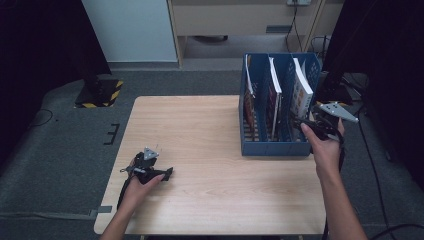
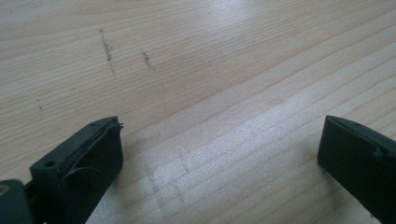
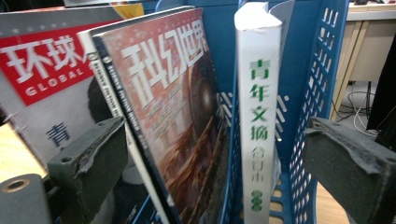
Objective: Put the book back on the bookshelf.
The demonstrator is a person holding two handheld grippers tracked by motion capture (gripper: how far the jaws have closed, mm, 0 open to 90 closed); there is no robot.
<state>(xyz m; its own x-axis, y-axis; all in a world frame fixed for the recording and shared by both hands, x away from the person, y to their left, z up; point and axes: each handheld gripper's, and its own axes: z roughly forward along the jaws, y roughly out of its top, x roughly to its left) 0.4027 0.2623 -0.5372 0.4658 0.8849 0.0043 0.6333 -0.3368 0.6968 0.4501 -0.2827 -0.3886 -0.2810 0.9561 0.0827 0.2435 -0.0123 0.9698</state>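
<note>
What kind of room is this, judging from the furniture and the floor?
Probably an office or a lab workroom. A plain wooden table stands on grey carpet, a blue file rack holds magazines, and cables run beneath a desk at the back.

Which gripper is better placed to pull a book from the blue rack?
Right. The right gripper is at the blue rack, jaws open around the white book. The left gripper rests open on the table, far away.

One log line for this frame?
right gripper: open, at white book in blue rack | left gripper: open, on table
</note>
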